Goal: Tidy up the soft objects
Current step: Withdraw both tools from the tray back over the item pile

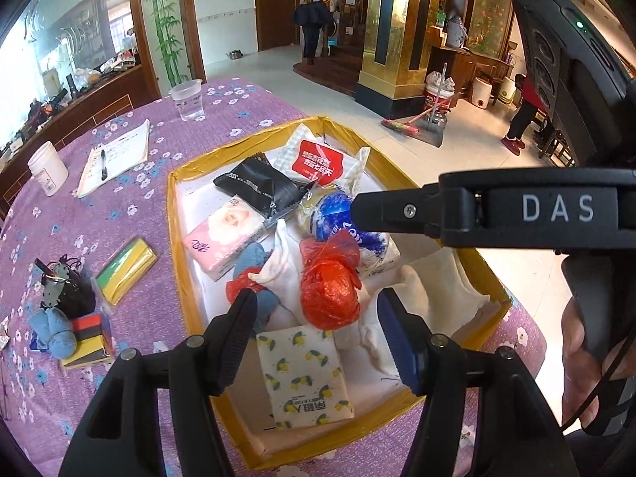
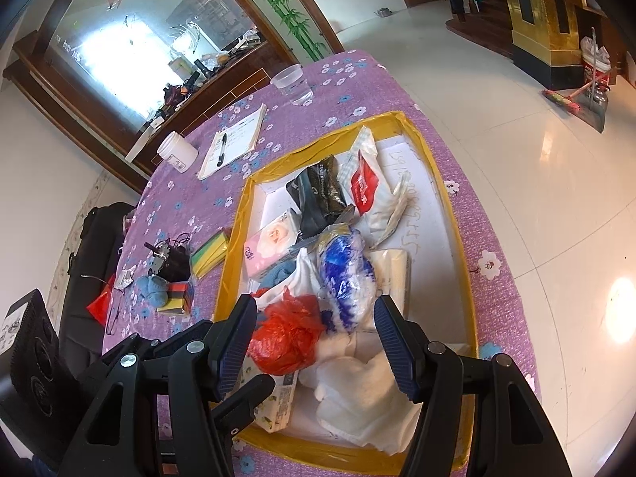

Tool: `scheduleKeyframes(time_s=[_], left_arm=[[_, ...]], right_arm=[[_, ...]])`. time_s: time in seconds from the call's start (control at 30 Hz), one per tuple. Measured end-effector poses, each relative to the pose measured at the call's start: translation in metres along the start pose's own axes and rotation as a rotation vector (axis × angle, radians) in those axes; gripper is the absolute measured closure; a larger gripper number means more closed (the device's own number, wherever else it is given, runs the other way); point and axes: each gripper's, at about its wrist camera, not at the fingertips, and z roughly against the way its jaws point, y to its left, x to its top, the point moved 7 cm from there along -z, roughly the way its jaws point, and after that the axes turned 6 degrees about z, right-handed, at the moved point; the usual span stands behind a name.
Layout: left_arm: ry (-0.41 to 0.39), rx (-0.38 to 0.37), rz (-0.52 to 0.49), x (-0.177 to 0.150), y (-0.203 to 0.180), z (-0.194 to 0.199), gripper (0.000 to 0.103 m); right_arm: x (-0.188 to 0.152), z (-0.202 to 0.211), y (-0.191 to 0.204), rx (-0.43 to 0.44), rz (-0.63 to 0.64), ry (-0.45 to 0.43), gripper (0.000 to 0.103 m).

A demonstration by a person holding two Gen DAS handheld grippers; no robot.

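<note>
Left gripper (image 1: 316,318): fingers apart, nothing pressed between them; it hangs over the near end of the tray.
Right gripper (image 2: 316,328): fingers apart, gripping nothing, above the same end of the tray; in the left view one of its fingers reaches in from the right over the blue-white bag.
Tray (image 1: 175,246): yellow-edged, white inside, on the purple flowered surface (image 1: 119,206).
Red bag (image 1: 328,292): crumpled, in the tray between the left fingers and just ahead of them.
Lemon tissue pack (image 1: 304,375): flat in the tray, below and between the left fingers.
White cloth (image 2: 357,397): bunched in the tray's near corner, under the right fingers.
Blue-white bag (image 2: 346,278): ahead of the right fingers, touching the red bag.
Pink tissue pack (image 1: 226,236): beyond the left finger, inside the tray.
Black pouch (image 1: 258,189): farther ahead, mid-tray.
Sponges (image 1: 127,268): outside the tray, left of the fingers.
Blue knit toy (image 1: 55,332): beside the striped sponges (image 1: 89,342), far left.
</note>
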Motion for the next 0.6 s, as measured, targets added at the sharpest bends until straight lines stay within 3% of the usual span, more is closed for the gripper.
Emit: scheduleKeyframes(time_s=[0.37, 0.6], left_arm=[[-0.02, 0.001, 0.015, -0.006, 0.014, 0.013, 0.041], [-0.038, 0.015, 0.104, -0.019, 0.048, 0.029, 0.041]], right_arm=[[-0.007, 0.0, 0.015, -0.006, 0.008, 0.001, 0.037], [-0.012, -0.001, 0.037, 0.009, 0.037, 0.007, 0.037]])
